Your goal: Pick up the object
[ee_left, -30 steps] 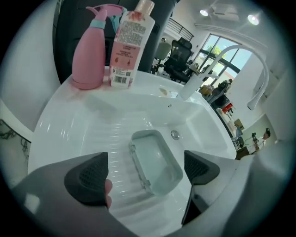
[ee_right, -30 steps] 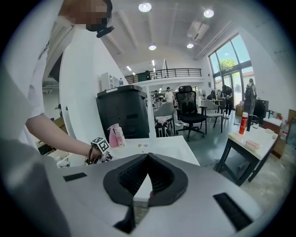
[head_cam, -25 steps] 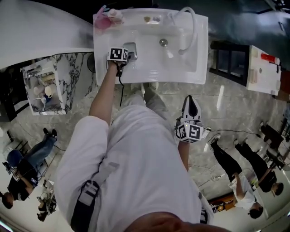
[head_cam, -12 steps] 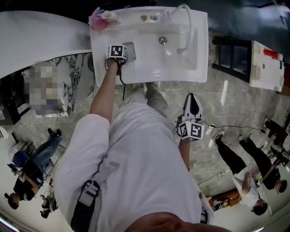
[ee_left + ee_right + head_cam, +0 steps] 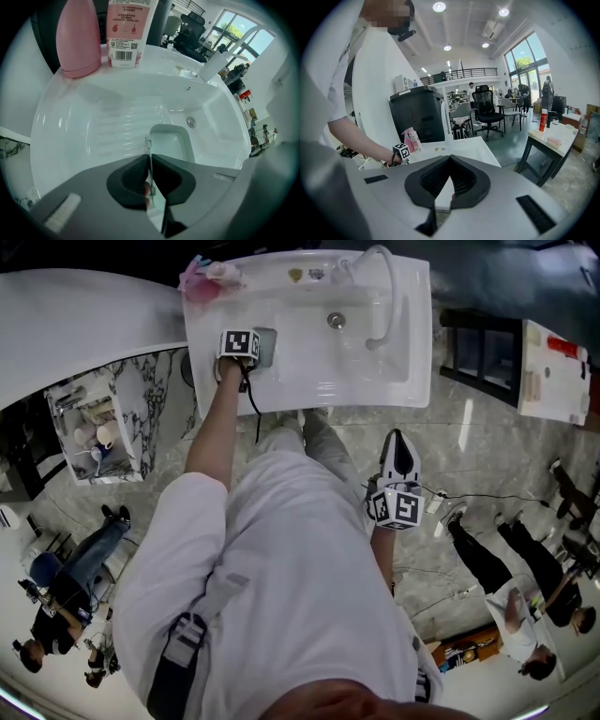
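White sink basin [image 5: 93, 122] | left claw [image 5: 149, 161] just closed, pinching thin object [image 5: 147, 143] between its pads

The left arm [image 5: 214, 432] is stretched straight forward, and the left gripper [image 5: 149, 158] at its end is pointed steeply down. Its jaws have just been closing and are now pressed together on a thin stick [image 5: 148, 146], which is held upright between the pads. The right arm [image 5: 381, 563] is kept low beside the body, well apart from the left. The right gripper [image 5: 398, 442] is pointed forward and a little down. Its jaws are brought together at the tips, and nothing is held between them.
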The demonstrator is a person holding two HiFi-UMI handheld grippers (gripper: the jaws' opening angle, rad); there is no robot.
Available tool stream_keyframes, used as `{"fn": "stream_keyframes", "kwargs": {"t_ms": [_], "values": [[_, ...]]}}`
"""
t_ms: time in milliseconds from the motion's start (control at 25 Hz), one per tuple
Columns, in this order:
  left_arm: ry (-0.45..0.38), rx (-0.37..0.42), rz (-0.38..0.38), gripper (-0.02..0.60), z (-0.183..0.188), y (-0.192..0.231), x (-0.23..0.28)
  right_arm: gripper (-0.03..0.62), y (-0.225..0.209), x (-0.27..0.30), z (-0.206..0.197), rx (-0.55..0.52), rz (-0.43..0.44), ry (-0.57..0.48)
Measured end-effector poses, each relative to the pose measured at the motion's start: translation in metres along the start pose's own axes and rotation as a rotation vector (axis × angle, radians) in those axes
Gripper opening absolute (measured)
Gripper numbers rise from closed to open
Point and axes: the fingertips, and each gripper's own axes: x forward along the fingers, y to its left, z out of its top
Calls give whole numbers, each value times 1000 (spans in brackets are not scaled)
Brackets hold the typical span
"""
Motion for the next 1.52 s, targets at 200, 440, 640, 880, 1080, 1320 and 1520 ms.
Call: {"fn": "stream_keyframes", "kwargs": {"t_ms": [200,440,640,880,1080,1320,1520], "values": [[-2,6,6,8,1,0,2,3,2,0,0,-4,-4,-2],[-14,21,-1,5,0,-2,-3,3,5,-3,0,-3,-3,-7],[-44,38,-11,5,0,-4,-11,3,10,-3,1,-12,10,-16],[-125,59,-27,5,6,-11,-32,3,18,-7,-1,-29,37,-27],[-231,70,-62,6,19,-24,-64,3,29,-6,1,-56,75,-42],[-381,97,-101,6,33,-45,-120,3,46,-10,4,-90,131,-62],[-561,145,-159,5,45,-74,-187,3,59,-7,14,-132,195,-100]]}}
